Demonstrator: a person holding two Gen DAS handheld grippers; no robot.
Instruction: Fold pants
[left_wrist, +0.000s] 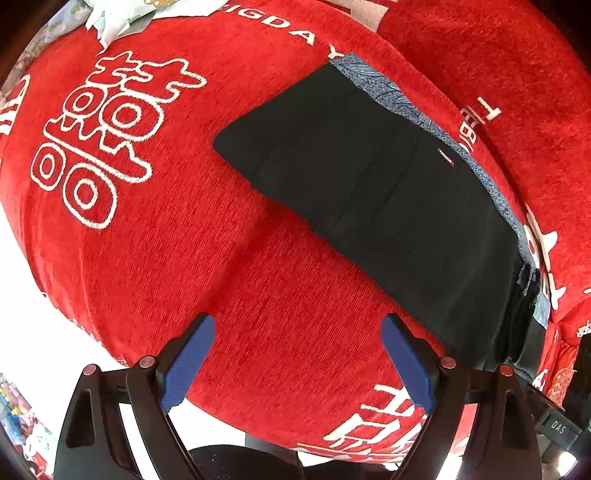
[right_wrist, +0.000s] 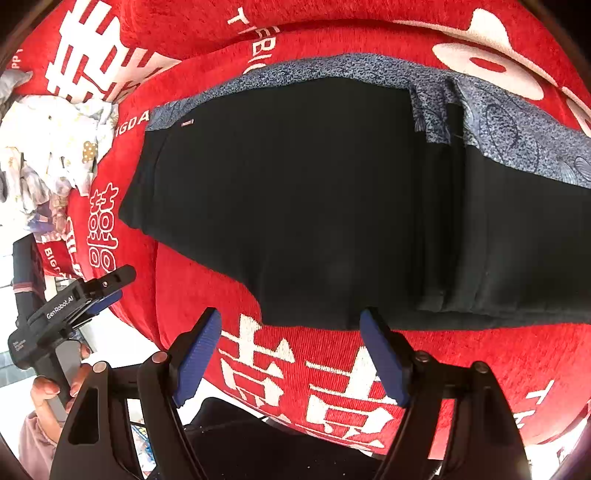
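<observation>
One pair of black pants (right_wrist: 314, 199) lies folded flat over a blue patterned garment (right_wrist: 509, 125) on the red cover (right_wrist: 332, 376). Both the left gripper (left_wrist: 295, 354) and right gripper (right_wrist: 291, 350) hover just beside its near edge, jaws apart, empty.

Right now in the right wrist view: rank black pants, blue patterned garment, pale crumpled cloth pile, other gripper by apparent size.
1. black pants
2. blue patterned garment, mostly covered by the pants
3. pale crumpled cloth pile
4. left gripper; it looks about as big as the pile and sits nearer the camera, so that order is unsure.
</observation>
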